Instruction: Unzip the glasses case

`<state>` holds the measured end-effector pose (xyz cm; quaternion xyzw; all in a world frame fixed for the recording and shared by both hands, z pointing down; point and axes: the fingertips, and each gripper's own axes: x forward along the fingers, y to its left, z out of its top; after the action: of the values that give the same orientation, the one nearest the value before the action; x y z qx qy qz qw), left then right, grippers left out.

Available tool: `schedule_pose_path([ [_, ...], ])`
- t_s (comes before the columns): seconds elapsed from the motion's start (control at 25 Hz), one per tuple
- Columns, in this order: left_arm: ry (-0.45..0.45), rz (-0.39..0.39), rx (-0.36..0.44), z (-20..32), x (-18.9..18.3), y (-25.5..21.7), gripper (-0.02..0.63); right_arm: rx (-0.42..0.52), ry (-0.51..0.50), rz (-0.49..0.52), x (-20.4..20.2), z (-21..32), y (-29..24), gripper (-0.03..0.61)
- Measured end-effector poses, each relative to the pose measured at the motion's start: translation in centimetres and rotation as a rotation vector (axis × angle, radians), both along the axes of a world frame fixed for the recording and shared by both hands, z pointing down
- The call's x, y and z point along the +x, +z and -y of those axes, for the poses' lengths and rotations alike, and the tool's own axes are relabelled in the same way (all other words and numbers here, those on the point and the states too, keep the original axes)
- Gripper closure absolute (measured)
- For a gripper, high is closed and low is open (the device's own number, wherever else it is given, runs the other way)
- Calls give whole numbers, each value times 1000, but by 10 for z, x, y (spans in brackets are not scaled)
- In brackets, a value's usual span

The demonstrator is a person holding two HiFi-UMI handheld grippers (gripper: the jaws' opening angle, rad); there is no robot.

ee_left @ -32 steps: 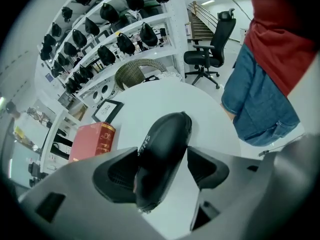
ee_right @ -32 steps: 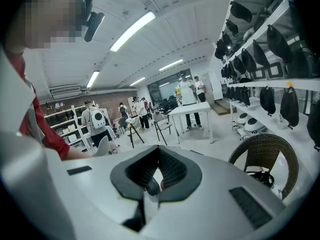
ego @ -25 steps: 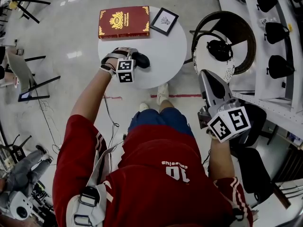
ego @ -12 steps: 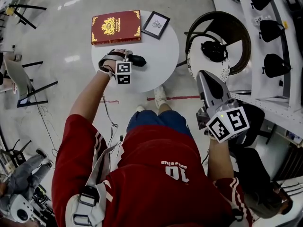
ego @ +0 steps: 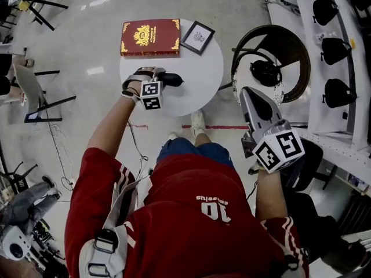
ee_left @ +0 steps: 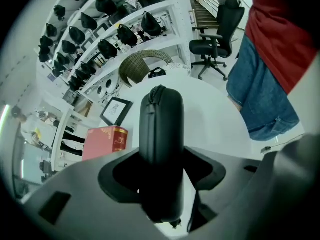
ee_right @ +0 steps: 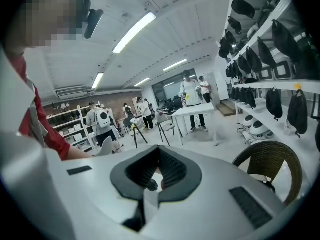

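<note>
One black glasses case [ego: 173, 80] rests on the single round white table [ego: 197, 80], toward its left side, zipper seam uppermost. The left gripper [ego: 162, 77] straddles it; its two jaws have just been closing and their pads bear on the case's sides. At the table's far edge lie one red book [ego: 151, 37] and one framed picture [ego: 197, 37]. The right gripper [ego: 250, 97], jaws together and empty, is held clear of the table, near one wicker chair [ego: 293, 42].

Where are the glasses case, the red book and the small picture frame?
glasses case [ee_left: 165, 129], left gripper view, middle of its black shell.
red book [ego: 151, 37], head view, middle of its cover.
picture frame [ego: 198, 37], head view, on the white print inside the frame.
</note>
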<state>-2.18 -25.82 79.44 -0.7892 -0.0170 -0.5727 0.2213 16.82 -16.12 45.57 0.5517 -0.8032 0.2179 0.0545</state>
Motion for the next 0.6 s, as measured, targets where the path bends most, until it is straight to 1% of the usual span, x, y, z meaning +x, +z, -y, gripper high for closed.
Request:
schedule_pose_path([
  [0.24, -134, -148, 11, 7, -1, -54, 357, 30, -94, 16, -21, 17, -17, 565],
  [0.36, -194, -238, 12, 10, 3, -90, 357, 48, -147, 19, -32, 27, -28, 565],
  [0.44, -230, -301, 28, 13, 6, -116, 359, 62, -178, 27, -37, 34, -35, 565],
  [0.52, -255, -361, 47, 14, 10, -143, 359, 74, -209, 44, -41, 40, -40, 565],
  [0.6, -261, -413, 63, 9, 17, -167, 359, 81, -243, 53, -46, 42, -47, 565],
])
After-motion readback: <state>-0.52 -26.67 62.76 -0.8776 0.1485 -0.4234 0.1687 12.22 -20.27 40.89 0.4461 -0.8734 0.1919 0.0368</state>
